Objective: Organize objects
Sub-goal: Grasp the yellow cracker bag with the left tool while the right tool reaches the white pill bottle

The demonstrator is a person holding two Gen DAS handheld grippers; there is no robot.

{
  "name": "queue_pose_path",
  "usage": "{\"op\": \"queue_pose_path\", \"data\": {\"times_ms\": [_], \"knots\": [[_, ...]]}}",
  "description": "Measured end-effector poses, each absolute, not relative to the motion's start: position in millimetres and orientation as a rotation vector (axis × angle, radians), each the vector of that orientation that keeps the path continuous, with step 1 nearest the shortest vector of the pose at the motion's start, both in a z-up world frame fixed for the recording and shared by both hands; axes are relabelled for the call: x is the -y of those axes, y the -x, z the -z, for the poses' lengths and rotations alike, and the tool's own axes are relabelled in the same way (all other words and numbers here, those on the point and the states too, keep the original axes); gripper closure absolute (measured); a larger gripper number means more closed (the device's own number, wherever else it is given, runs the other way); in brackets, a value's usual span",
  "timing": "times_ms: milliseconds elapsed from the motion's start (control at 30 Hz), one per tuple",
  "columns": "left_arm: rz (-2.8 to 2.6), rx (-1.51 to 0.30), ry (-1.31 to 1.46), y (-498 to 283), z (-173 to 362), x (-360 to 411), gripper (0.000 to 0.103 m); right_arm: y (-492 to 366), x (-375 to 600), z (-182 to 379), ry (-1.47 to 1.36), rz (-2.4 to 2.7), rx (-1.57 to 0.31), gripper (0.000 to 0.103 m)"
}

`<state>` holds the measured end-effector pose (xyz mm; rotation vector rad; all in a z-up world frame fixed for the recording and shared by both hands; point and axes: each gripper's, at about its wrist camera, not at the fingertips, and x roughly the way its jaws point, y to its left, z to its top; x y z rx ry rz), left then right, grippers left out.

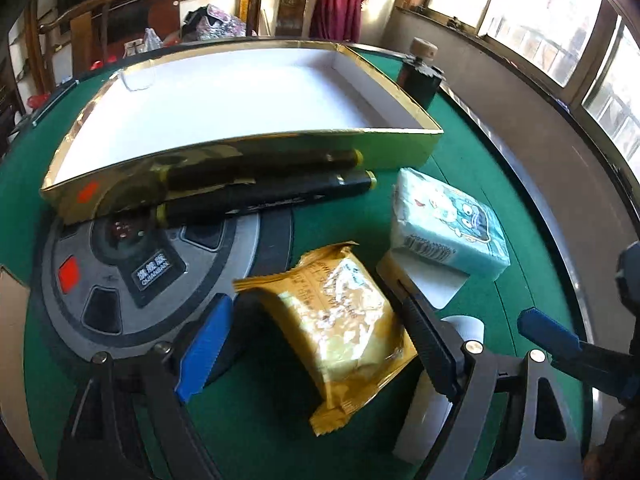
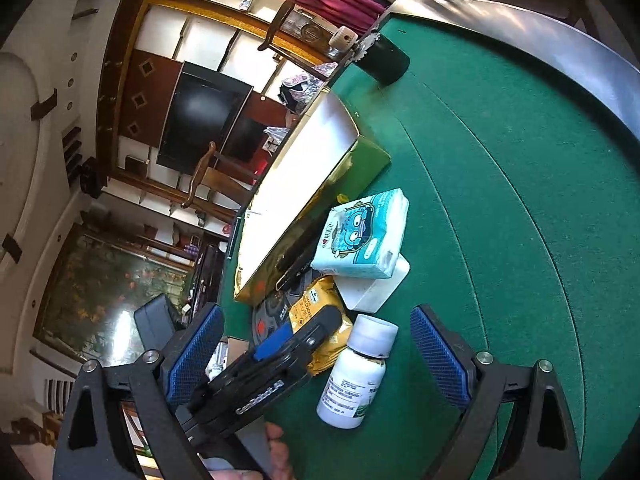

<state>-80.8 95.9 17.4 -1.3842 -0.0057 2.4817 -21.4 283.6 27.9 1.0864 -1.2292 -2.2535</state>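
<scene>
A yellow snack packet (image 1: 340,312) lies on the green table (image 1: 260,432), tilted up a little. My left gripper (image 1: 312,312) stands open astride it; a dark gap shows beside the blue pad (image 1: 204,344). Behind lie a black marker (image 1: 264,200) and an open gold box (image 1: 248,148) with a bare white inside. A tissue pack (image 1: 448,224) rests on a white box (image 1: 436,284). In the right wrist view my right gripper (image 2: 316,356) is open, and a white bottle (image 2: 352,376) stands upright between its pads, untouched. The left gripper (image 2: 308,328) sits over the packet (image 2: 316,308) there.
A round grey hub (image 1: 132,264) is set into the table's middle, partly under the gold box. A black jar with a cork top (image 1: 420,76) stands at the far edge. Wooden chairs (image 1: 80,36) and windows (image 1: 540,12) ring the table. Bare felt (image 2: 500,200) spreads to the right.
</scene>
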Motion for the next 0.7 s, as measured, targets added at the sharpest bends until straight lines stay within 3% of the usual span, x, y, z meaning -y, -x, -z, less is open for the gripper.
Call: {"op": "queue_pose_path", "data": {"times_ms": [100, 167, 333, 700], "knots": [[-2.477, -0.088, 1.339, 76, -18, -104, 0.048, 22, -284, -28, -1.085, 2.257, 1.23, 0.005], [-2.424, -0.061, 1.346, 74, -20, -99, 0.059, 22, -284, -29, -1.091, 2.272, 1.23, 0.004], [-2.403, 0.001, 1.309, 55, -38, -69, 0.06, 24, -275, -30, -1.128, 2.321, 1.16, 0.004], [-2.524, 0.152, 1.023, -56, -114, 53, 0.06, 21, -217, -28, -1.299, 2.573, 0.682, 0.005]]}}
